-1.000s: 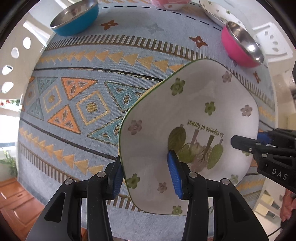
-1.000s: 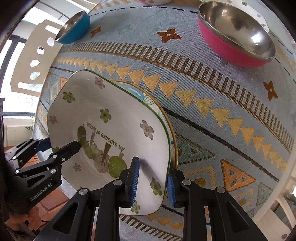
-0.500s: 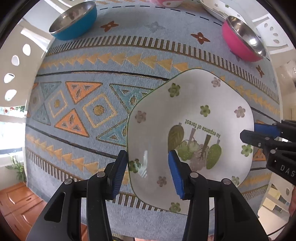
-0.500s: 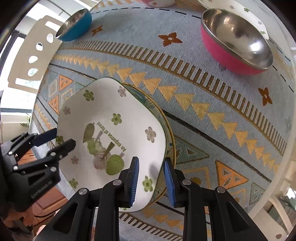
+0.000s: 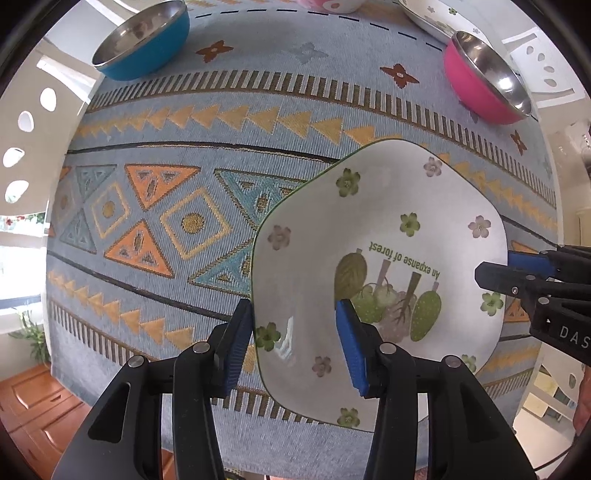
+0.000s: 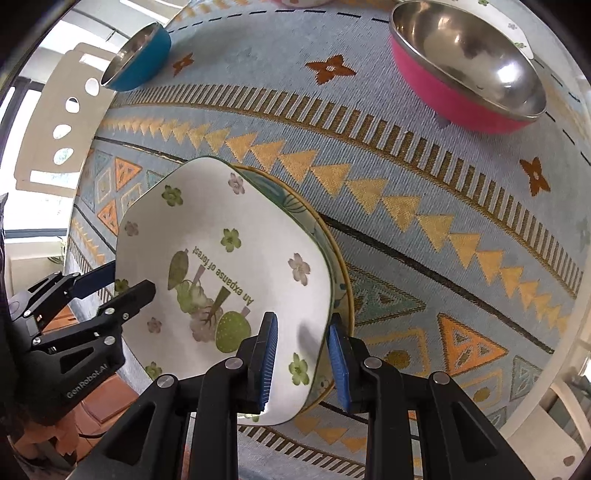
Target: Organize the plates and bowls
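White flowered plate [image 5: 388, 236] with a green rim, printed "An expanse of forest", lies on a second plate [image 6: 332, 254] with a yellow edge; only a crescent of the lower plate shows, at 3 o'clock of the upper one in the right wrist view, and its pattern is mostly hidden. In the left wrist view the lower plate is hidden. Both sit on a patterned tablecloth [image 5: 155, 155] near its front edge.

Left gripper [image 5: 293, 343]: fingers spread apart, straddling the white plate's rim at 7 o'clock, 1 blue pad [image 5: 351, 347] over the plate's inside, the other outside the rim; whether either pad touches the plate cannot be told. Right gripper [image 6: 301, 349]: fingers apart, straddling the rims of both plates at 5 o'clock in its own view, with a gap visible on each side.

Containers: blue bowl [image 5: 142, 40] with a steel lining at 11 o'clock of the cloth, and pink bowl [image 6: 465, 62] with a steel lining at 1 o'clock; both interiors show only reflections. Behind the pink bowl, another flowered dish [image 5: 428, 18] is cut off by the frame. A pink-and-white item [image 5: 328, 4] at 12 o'clock is cut off and cannot be identified. A white perforated chair back [image 6: 62, 122] stands at 10 o'clock beyond the table.
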`<state>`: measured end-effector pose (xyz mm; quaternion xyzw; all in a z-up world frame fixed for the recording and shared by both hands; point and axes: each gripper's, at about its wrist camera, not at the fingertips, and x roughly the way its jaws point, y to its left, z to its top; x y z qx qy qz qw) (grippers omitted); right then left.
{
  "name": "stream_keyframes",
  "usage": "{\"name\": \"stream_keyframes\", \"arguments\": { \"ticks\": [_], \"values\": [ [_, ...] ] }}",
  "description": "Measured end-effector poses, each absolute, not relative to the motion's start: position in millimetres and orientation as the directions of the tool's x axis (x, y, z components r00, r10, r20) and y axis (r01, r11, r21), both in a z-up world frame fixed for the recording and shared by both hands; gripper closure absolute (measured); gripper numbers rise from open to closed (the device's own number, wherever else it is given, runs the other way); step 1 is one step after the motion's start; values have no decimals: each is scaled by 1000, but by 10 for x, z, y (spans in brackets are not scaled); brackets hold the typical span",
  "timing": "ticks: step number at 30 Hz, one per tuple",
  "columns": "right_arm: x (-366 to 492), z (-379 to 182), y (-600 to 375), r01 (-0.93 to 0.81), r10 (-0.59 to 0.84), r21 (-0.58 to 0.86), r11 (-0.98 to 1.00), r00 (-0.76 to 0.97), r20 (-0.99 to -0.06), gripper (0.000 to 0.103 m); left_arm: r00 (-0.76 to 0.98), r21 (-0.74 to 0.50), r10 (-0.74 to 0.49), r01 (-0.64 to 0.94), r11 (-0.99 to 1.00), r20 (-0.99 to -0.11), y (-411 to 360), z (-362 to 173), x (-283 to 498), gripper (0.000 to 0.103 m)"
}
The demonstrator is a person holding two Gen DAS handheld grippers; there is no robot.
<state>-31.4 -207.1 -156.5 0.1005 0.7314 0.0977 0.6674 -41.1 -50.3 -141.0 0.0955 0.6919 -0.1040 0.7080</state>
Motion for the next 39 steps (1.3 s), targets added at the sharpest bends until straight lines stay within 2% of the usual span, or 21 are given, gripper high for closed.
{"name": "stream_keyframes", "arguments": {
  "ticks": [17,21,39],
  "values": [
    [-320,-1588,-2044,37,268,266,963,-99,-958,76,24,14,7,301,953,-1000,-739,-1420,-400,59],
    [-322,-1583,-2052,32,266,264,964,-98,-959,76,23,8,1,293,956,-1000,-709,-1413,-391,57],
    [-360,-1430,-2185,12,293,293,956,-79,-953,76,28,15,9,248,969,-1000,-581,-1432,-244,57]
  ]
}}
